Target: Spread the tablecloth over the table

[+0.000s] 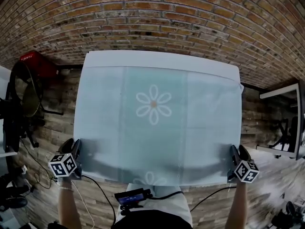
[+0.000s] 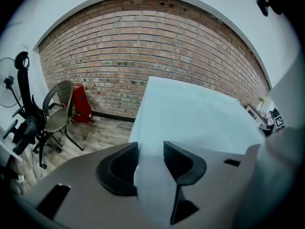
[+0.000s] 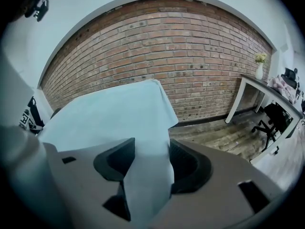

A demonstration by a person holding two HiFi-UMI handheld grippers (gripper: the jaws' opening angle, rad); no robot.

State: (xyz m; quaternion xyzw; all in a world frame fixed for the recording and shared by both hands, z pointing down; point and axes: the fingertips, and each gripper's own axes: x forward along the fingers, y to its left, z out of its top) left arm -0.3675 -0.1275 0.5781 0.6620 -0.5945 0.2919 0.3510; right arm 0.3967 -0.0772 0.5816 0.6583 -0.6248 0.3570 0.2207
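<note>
A pale blue-green tablecloth with white daisy prints lies spread over the white table, whose far strip shows bare. The cloth's near edge hangs toward me. My left gripper is at the near left corner; in the left gripper view a fold of the cloth runs between the jaws of this gripper, which stand apart with a gap. My right gripper is at the near right corner; the cloth also passes between the spread jaws of that gripper.
A brick wall stands behind the table. A red object and chairs are on the left, seen also as a wicker chair. A white desk with a vase stands on the right. Cables hang at my waist.
</note>
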